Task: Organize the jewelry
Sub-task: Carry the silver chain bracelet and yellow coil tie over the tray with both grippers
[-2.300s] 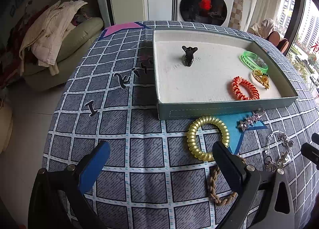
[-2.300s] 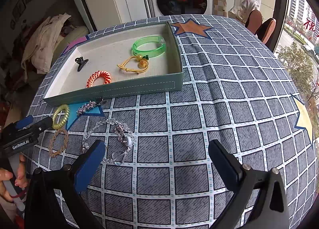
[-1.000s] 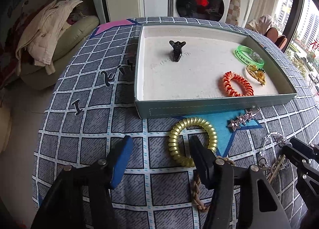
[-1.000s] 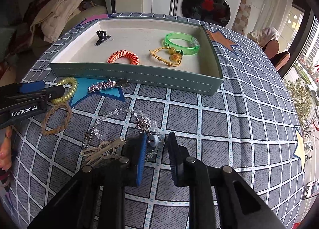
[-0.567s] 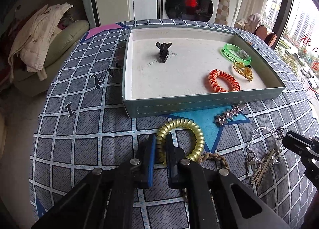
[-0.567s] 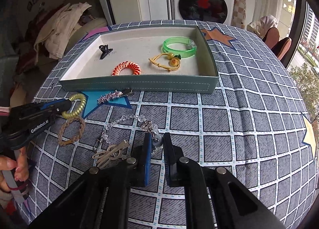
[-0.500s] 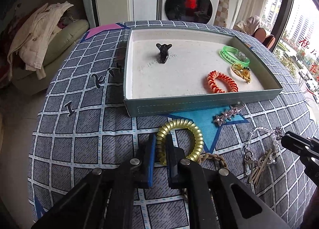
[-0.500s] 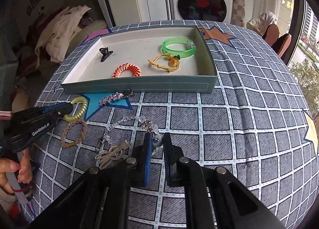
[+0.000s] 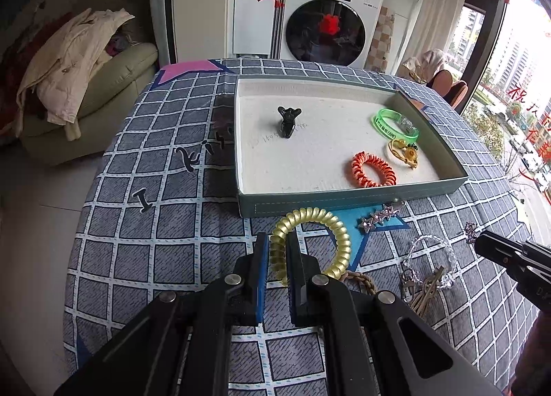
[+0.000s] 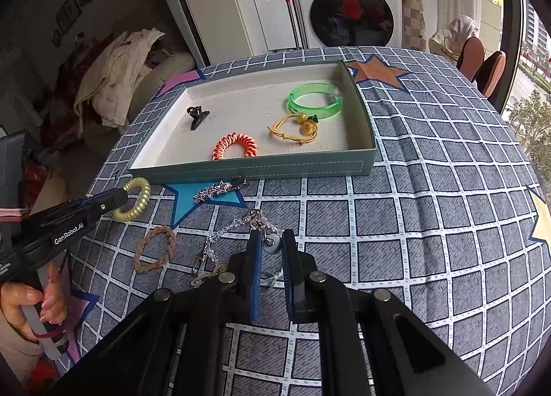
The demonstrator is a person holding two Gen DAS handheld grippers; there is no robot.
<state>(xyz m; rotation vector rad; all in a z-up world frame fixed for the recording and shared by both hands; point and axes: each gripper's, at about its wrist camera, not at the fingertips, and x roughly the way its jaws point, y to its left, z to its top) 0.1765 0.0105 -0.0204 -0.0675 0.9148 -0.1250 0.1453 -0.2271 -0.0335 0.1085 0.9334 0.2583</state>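
Jewelry lies partly inside a shallow green tray (image 9: 347,204) and partly on the checked tablecloth (image 9: 172,223) in front of it. The left gripper (image 9: 277,251) has its jaws clamped on the near side of a gold coil hair tie (image 9: 330,223), which sits lifted just in front of the tray's near wall; in the right wrist view the same tie (image 10: 139,198) hangs from the tip of that gripper, clear of the cloth. The right gripper (image 10: 270,251) has its jaws pressed together on a clear bead bracelet (image 10: 241,223), pinching a round charm between the pads, with the rest of the chain trailing down to the cloth beside a keyring. A star hair clip (image 10: 215,191) rests on a blue star patch just beside the tray's front wall, and a braided brown band (image 10: 155,249) lies nearer, between the two grippers. Inside the tray are a black claw clip (image 9: 287,120), an orange coil tie (image 9: 373,168), a yellow cord tie (image 9: 404,153) and a green bangle (image 9: 396,125), the last three grouped toward the right end.
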